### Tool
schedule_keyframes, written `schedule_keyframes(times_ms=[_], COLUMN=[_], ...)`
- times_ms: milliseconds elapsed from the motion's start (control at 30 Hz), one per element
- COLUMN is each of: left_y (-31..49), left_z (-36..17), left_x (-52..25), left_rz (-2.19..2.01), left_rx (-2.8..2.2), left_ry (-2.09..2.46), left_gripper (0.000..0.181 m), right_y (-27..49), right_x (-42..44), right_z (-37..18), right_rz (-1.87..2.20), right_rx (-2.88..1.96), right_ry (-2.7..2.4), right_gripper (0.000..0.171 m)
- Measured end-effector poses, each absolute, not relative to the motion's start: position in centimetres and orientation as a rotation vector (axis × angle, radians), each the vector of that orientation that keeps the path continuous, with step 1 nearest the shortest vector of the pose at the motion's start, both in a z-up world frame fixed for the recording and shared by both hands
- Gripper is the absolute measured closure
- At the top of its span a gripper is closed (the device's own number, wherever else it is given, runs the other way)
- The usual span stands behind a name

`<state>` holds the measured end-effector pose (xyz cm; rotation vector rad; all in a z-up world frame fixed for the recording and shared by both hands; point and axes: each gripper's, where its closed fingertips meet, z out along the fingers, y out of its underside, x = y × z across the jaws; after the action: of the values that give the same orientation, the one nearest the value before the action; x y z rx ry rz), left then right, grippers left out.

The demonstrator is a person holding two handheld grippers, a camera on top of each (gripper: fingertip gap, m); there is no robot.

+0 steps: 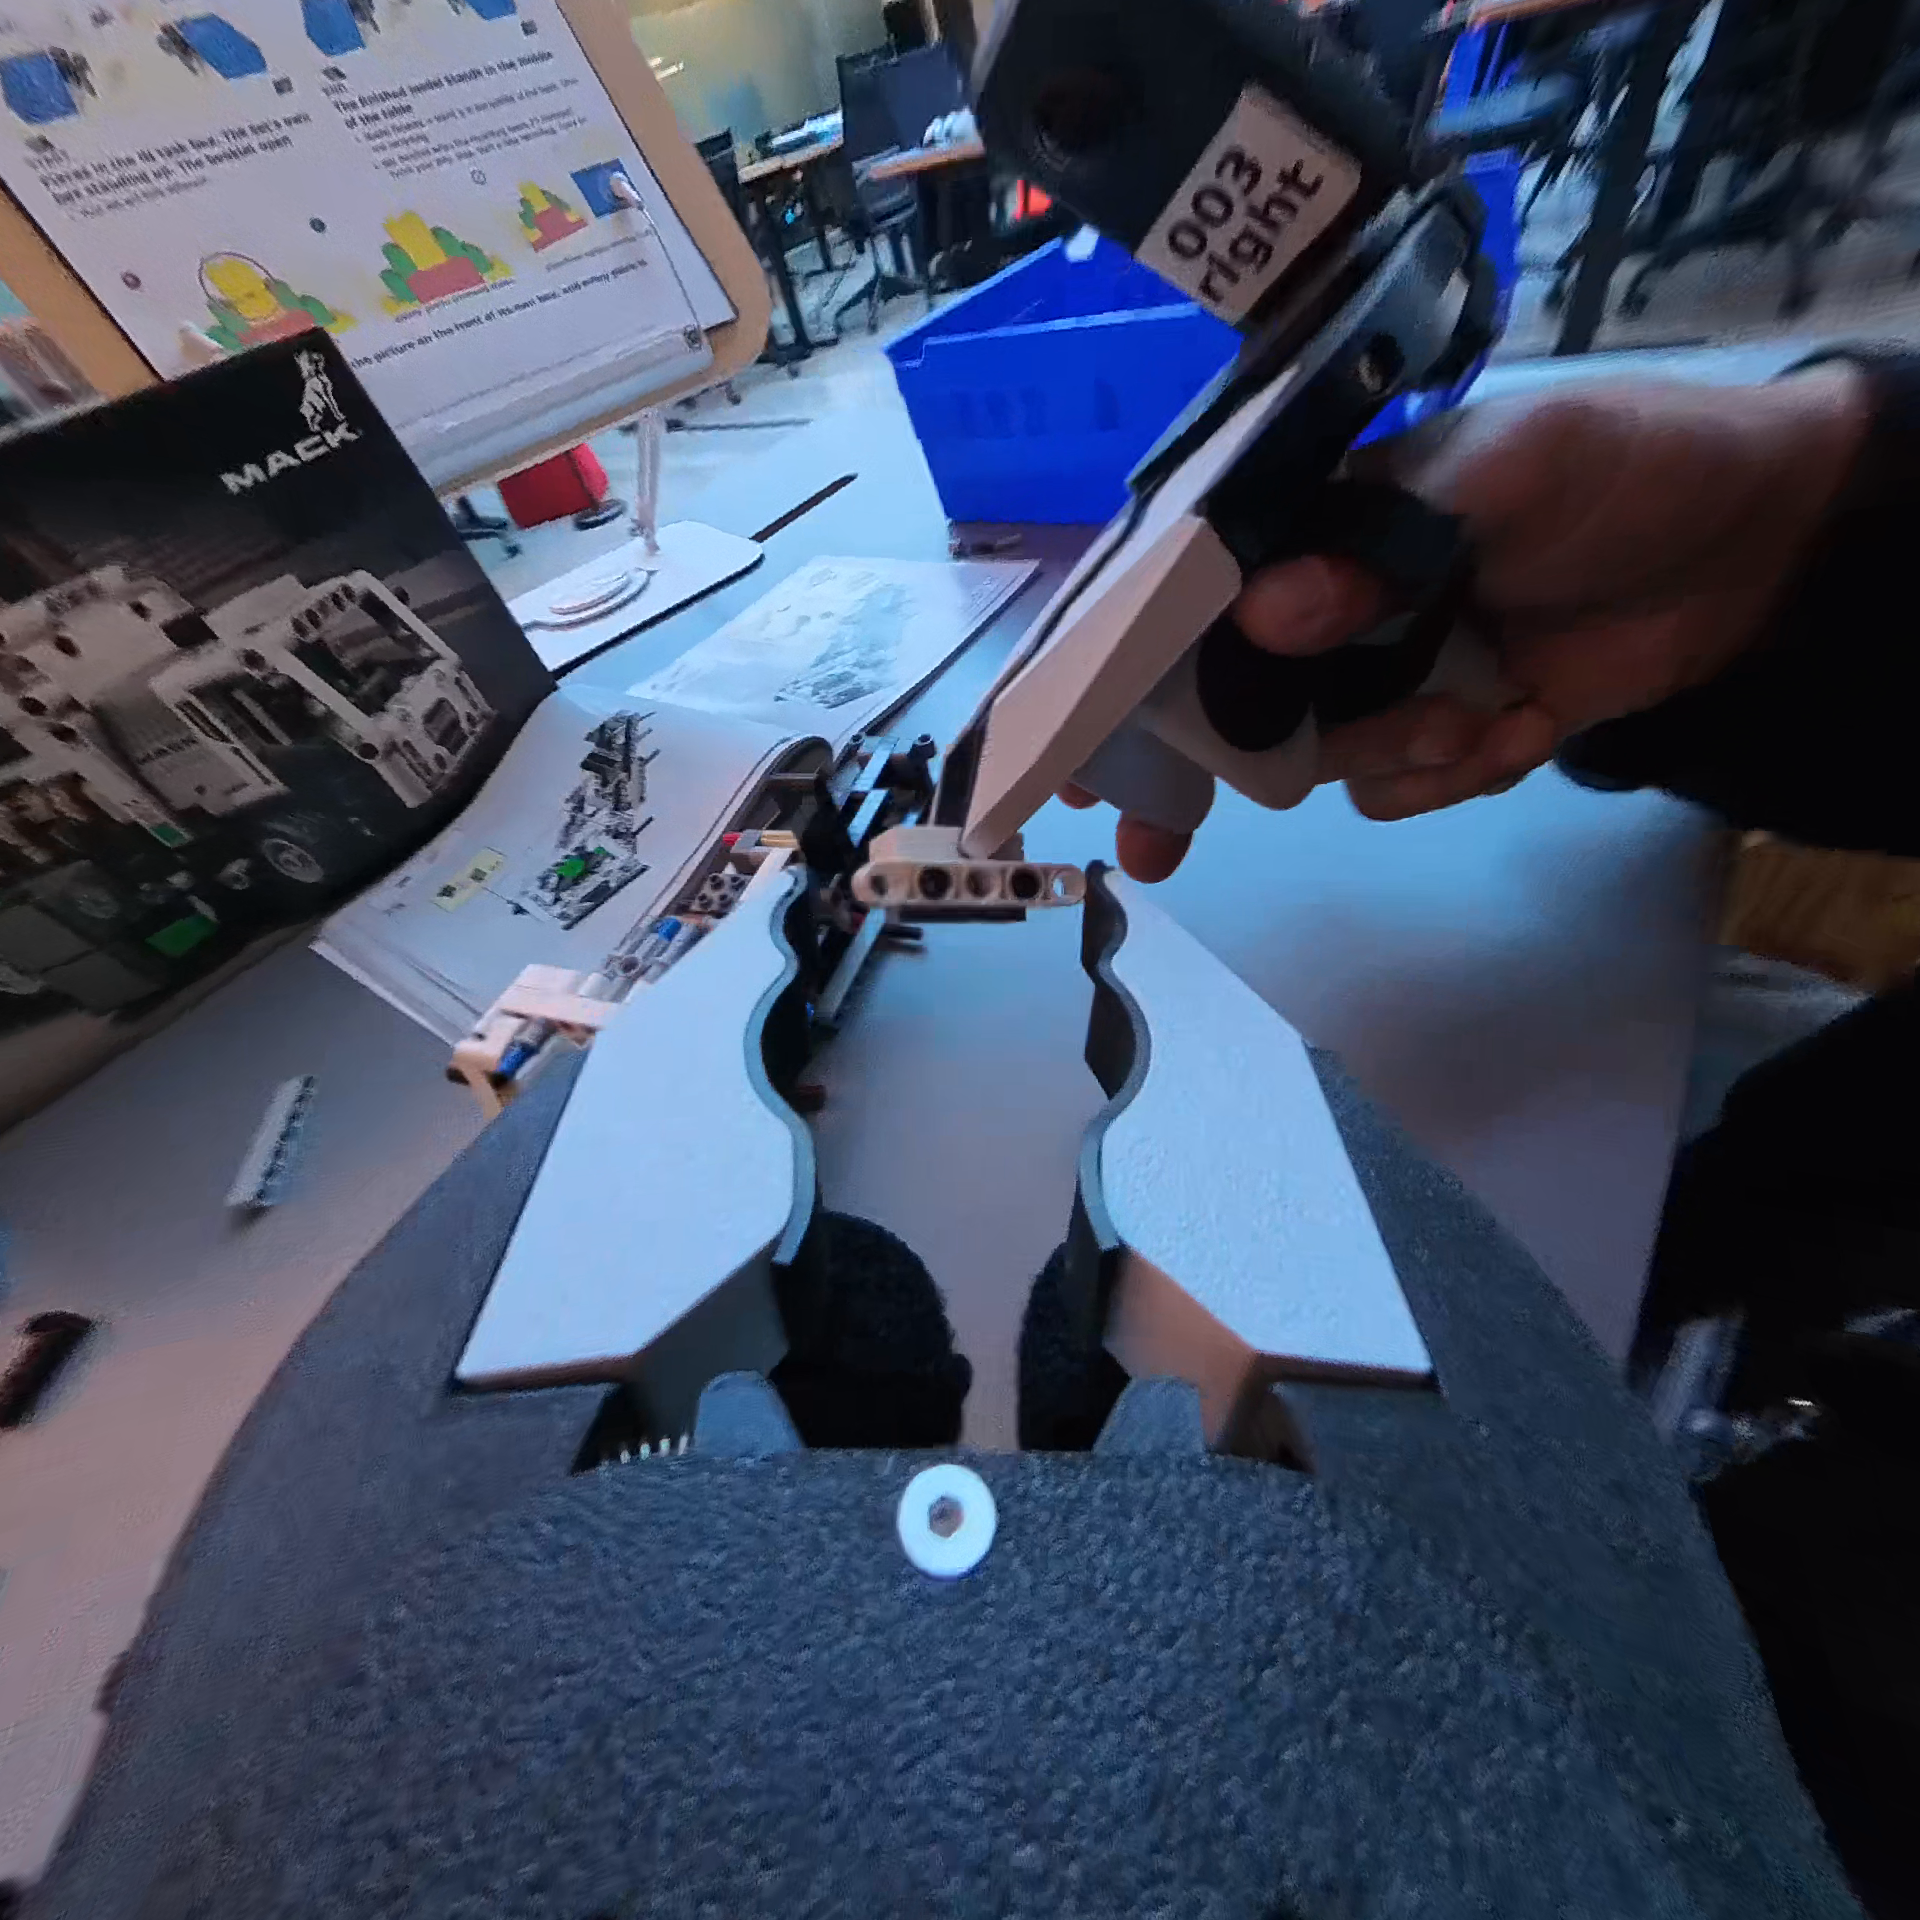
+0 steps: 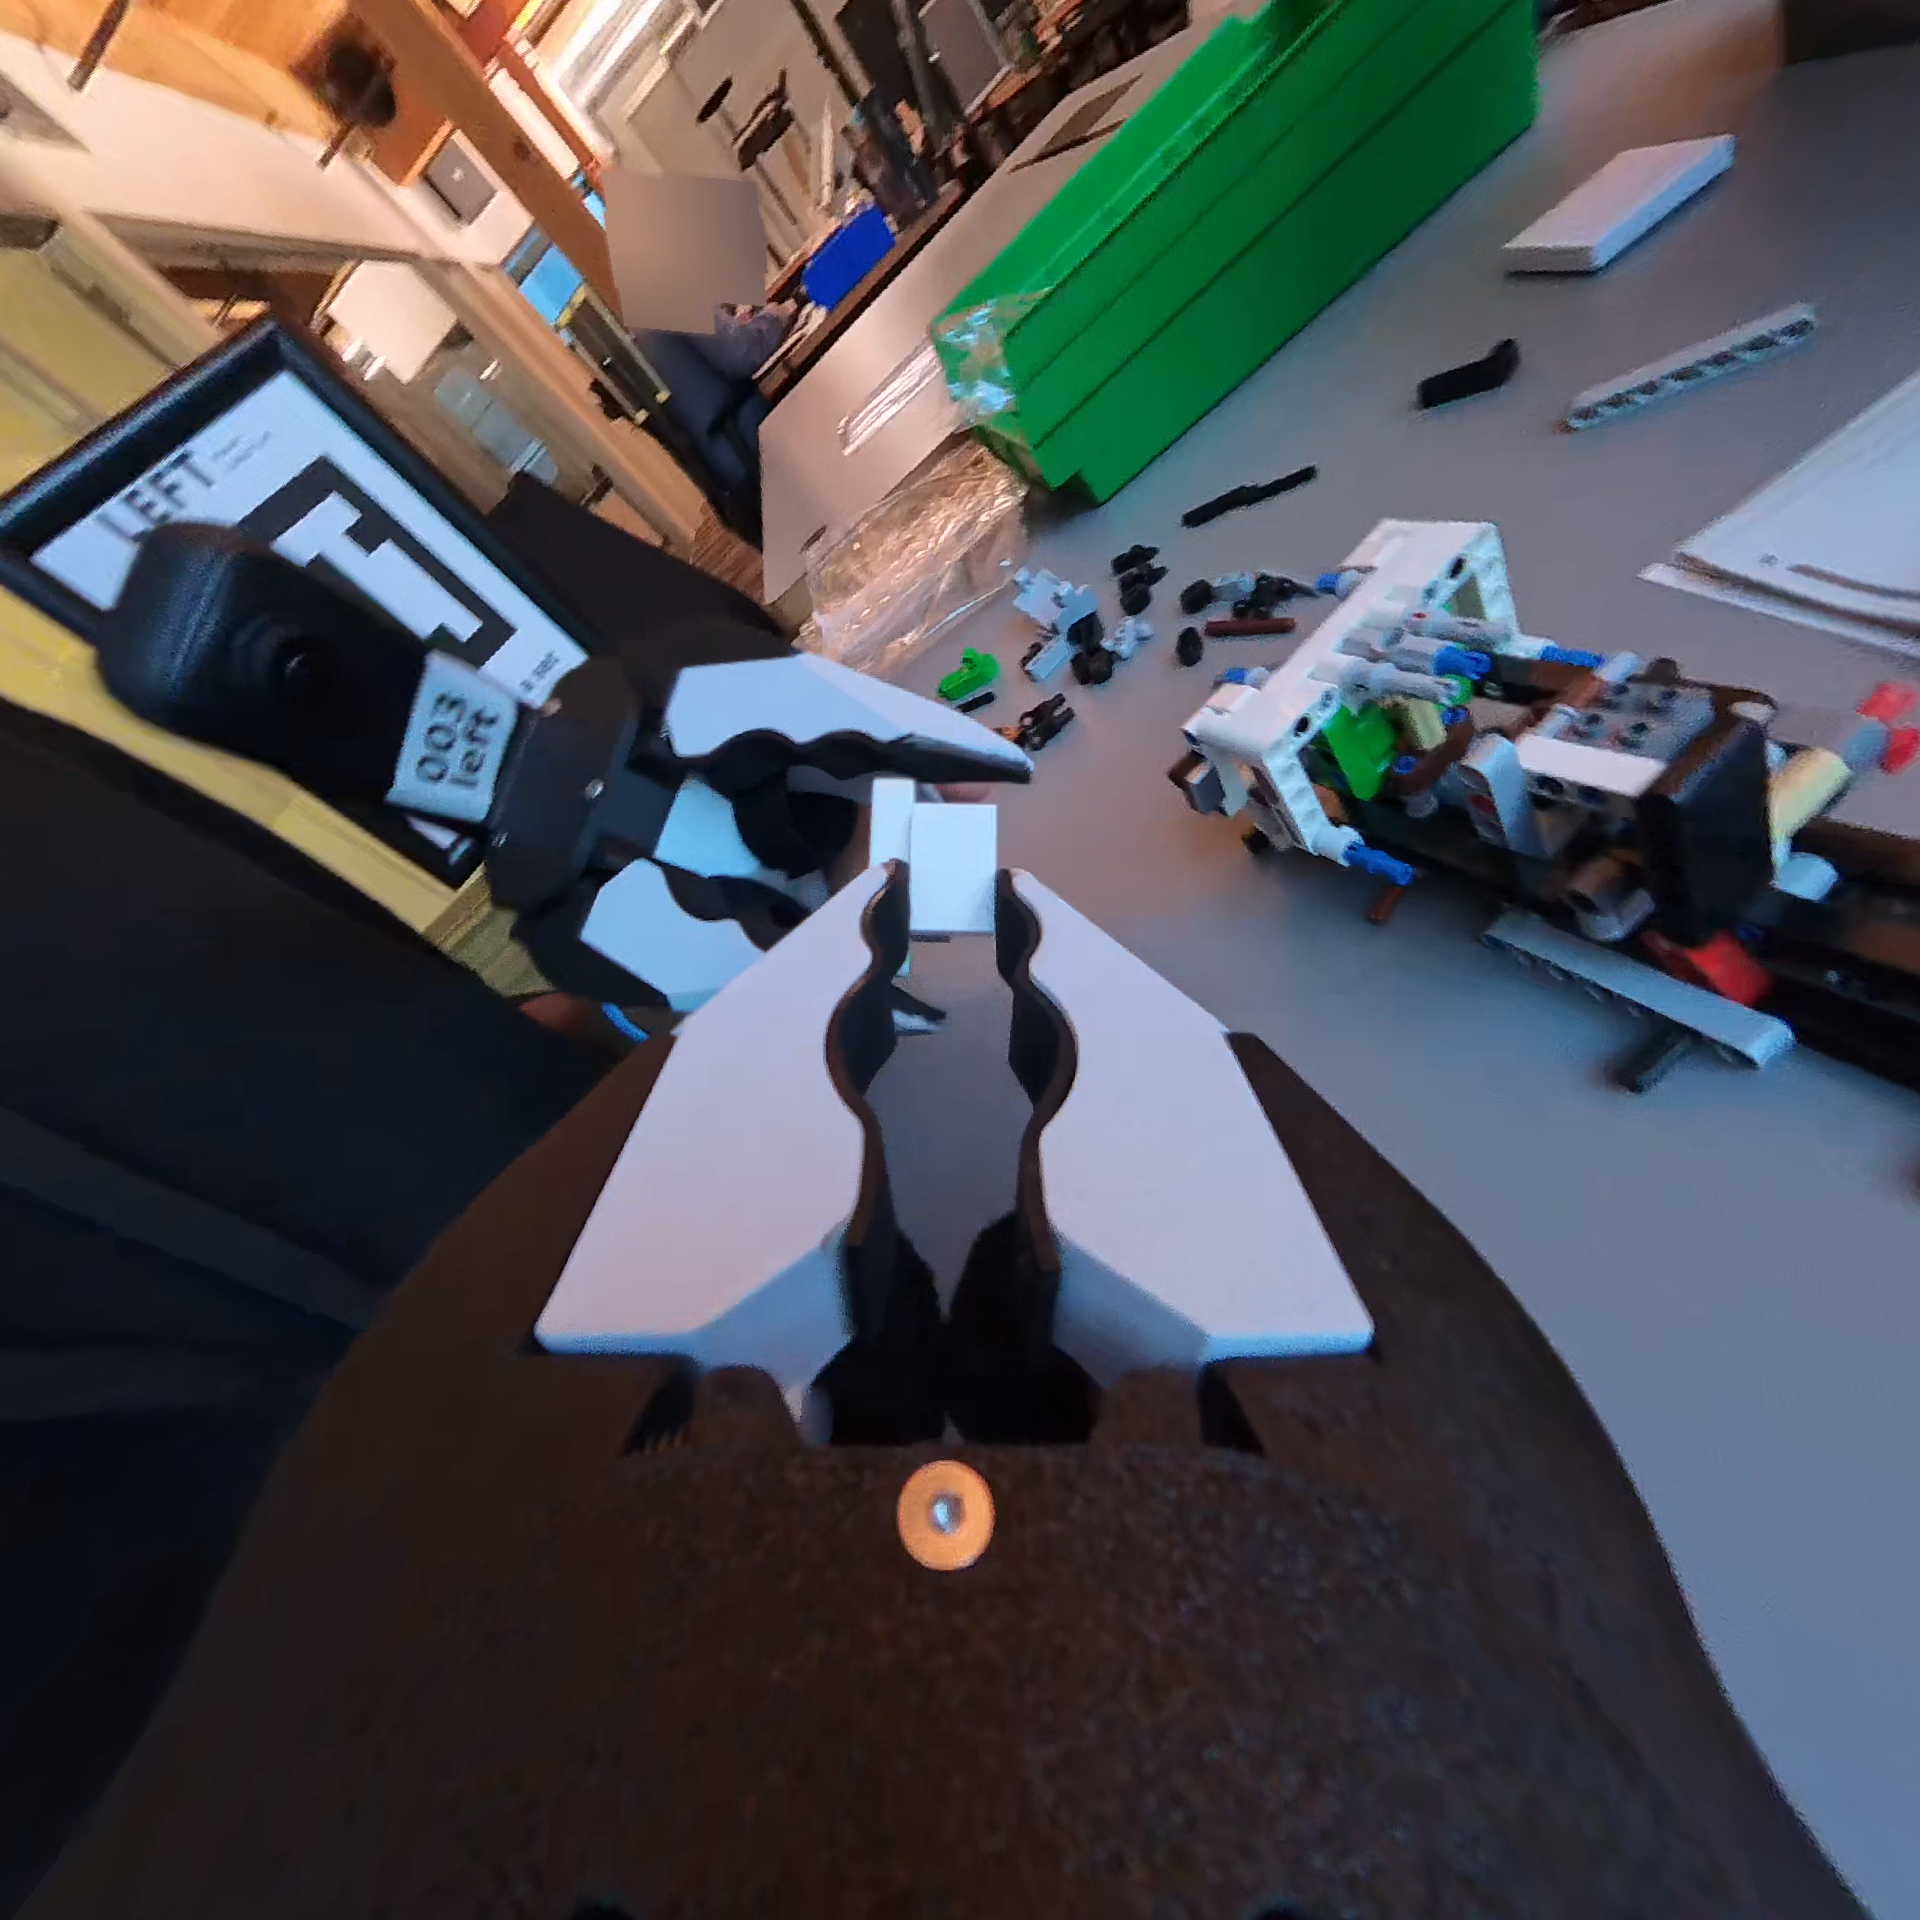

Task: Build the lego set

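The lego set (image 2: 1496, 769) lies part-built on the grey surface (image 2: 1351, 1299), a long white, grey and black frame studded with blue pins. Loose pieces are scattered just beyond it: small black connectors (image 2: 1132, 582), a green piece (image 2: 966, 673) and a long grey beam (image 2: 1688, 366). An open instruction booklet (image 1: 613, 821) and the set's dark box (image 1: 208, 665) stand near it in the left wrist view.

The piece in play is a small white beam (image 1: 966, 881) with a row of holes, held up off the surface. The right gripper (image 2: 948, 883) has it pinched between the tips of its fingers (image 2: 1101, 1039), which are closed down to the width of the piece. The left gripper (image 1: 940, 883) is spread wide, holding nothing, its finger tips either side of the beam and not touching it — by the look of it, ready to take or steady the part.

Such a beam is likely light, rigid and smooth, so it could twist or slip in a tip pinch. Gripping across its flat faces near the middle, clear of the holes that must receive pins, seems safest. The frame itself is probably stiff but snaps apart under sideways force — better braced low on its long rails while a part is pressed on.
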<state>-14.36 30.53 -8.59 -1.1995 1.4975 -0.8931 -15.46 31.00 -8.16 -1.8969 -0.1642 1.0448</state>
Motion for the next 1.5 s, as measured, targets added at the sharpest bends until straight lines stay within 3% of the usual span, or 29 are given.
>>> schedule_keyframes(times_ms=[167,333,867,1267,1500], left_y=[29.8,30.3,29.8,32.3,31.4], left_z=[-7.5,-5.9,-6.6,-6.6,-6.6], left_x=[-16.1,-17.1,-15.4,-13.4,-12.4], left_rz=[-1.356,-1.563,-1.328,-0.504,-0.442], left_rx=[-1.29,-1.275,-1.201,-0.895,-0.81], left_ry=[1.499,1.48,1.582,1.507,1.5], left_gripper=[0.129,0.16,0.172,0.174,0.175], right_y=[31.1,31.0,30.8,32.3,33.2], right_x=[-15.9,-16.1,-14.8,-12.5,-13.1], right_z=[-7.4,-7.5,-7.6,-6.6,-6.3], right_rz=[1.009,0.83,0.805,1.0,1.015], right_rx=[-1.861,-1.841,-1.84,-1.801,-1.78], right_ry=[-0.37,-0.599,-0.564,-0.038,0.006], right_gripper=[0.156,0.156,0.155,0.133,0.133])
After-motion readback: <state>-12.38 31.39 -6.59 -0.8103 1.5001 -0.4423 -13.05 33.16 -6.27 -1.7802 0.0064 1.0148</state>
